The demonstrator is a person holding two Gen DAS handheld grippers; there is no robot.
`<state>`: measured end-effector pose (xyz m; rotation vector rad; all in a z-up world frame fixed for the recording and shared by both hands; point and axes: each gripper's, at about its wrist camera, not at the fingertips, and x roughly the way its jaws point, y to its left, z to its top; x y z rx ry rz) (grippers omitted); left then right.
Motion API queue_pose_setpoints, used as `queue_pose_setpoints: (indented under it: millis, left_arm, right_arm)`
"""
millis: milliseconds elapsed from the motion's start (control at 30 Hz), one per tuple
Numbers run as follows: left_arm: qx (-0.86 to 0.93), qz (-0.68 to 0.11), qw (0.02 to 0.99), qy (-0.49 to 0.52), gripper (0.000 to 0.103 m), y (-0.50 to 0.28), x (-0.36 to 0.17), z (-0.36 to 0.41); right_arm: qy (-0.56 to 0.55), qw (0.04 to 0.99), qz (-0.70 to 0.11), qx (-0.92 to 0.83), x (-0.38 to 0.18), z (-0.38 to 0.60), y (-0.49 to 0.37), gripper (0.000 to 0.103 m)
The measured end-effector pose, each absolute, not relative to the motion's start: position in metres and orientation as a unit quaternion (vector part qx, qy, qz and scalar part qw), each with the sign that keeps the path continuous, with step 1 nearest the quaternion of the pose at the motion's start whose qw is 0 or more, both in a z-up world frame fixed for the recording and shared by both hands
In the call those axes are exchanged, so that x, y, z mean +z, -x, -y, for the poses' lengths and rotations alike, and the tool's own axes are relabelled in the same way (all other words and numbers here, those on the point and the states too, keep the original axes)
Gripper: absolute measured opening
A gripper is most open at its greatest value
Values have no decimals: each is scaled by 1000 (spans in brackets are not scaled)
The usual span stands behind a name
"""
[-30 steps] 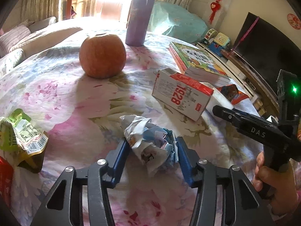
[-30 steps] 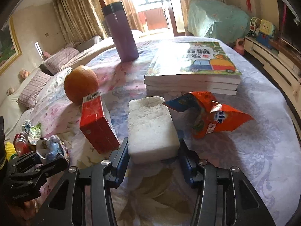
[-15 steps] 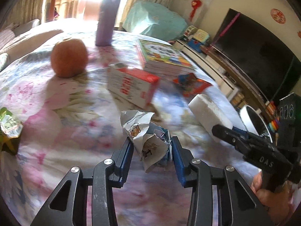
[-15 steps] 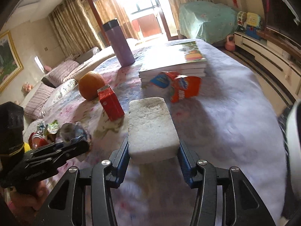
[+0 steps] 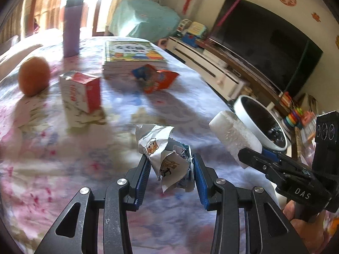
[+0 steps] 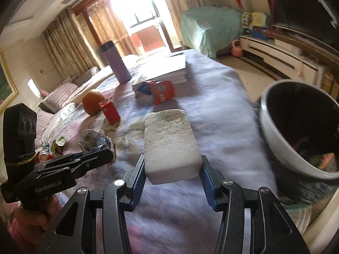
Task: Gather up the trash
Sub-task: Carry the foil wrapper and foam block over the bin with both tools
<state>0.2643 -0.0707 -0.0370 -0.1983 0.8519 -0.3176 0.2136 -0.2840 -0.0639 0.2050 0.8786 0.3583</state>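
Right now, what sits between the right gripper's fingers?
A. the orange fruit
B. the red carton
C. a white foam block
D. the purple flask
C: in the right wrist view the right gripper has its blue pads pressed on both sides of the white foam block, lifted off the tablecloth; the left wrist view shows the same block at that gripper's tip, near the trash bin.

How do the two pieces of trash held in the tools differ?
The paper wad in the left tool is crumpled, irregular and printed with cartoon pictures; the foam block in the right tool is a plain white, rough-surfaced rectangle. The wad looks smaller and compresses between the pads; the block keeps its shape. Both are clamped and lifted off the table.
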Motion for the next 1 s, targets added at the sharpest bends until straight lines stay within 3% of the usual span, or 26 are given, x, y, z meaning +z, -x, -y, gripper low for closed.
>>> queue_pose_setpoints:
  millis: [1000]
  left_arm:
    - [-230, -413, 880, 40, 39, -268, -26, 175]
  right_arm:
    - [-147, 909, -385, 69, -47, 401, -165, 49]
